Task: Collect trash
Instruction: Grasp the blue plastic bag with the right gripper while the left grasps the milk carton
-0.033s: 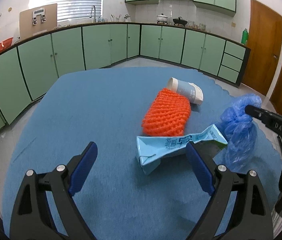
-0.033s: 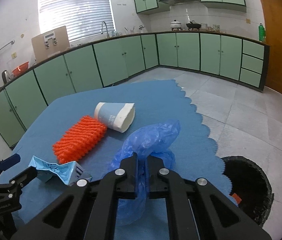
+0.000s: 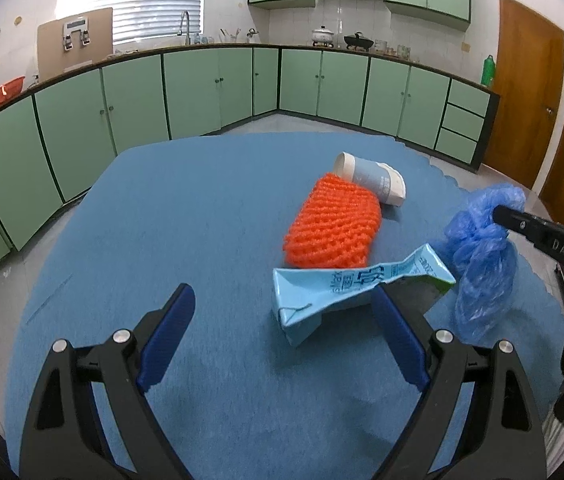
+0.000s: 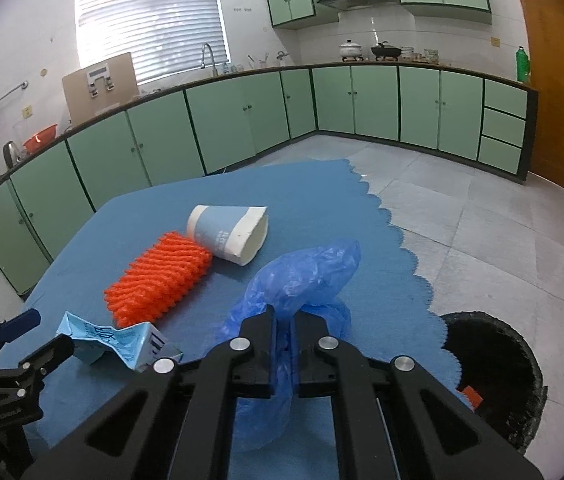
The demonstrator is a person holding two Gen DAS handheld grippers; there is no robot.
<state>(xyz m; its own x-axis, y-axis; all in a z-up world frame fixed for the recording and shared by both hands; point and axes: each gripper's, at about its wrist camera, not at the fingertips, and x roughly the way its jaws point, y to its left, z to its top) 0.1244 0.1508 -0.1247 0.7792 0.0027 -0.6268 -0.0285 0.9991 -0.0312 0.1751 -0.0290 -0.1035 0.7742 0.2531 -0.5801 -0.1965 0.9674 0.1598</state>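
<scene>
My right gripper (image 4: 284, 316) is shut on a crumpled blue plastic bag (image 4: 302, 276) and holds it above the blue tablecloth (image 4: 185, 208); the bag also shows at the right of the left wrist view (image 3: 482, 256). My left gripper (image 3: 282, 312) is open and empty, just short of a flattened light-blue carton (image 3: 346, 284). An orange foam net (image 3: 332, 222) and a tipped paper cup (image 3: 374, 178) lie beyond the carton. A black trash bin (image 4: 494, 364) stands on the floor at the table's right.
The blue cloth (image 3: 161, 220) covers the table, with its scalloped edge on the right. Green kitchen cabinets (image 3: 201, 92) line the far walls. A brown door (image 4: 558, 80) is at the far right.
</scene>
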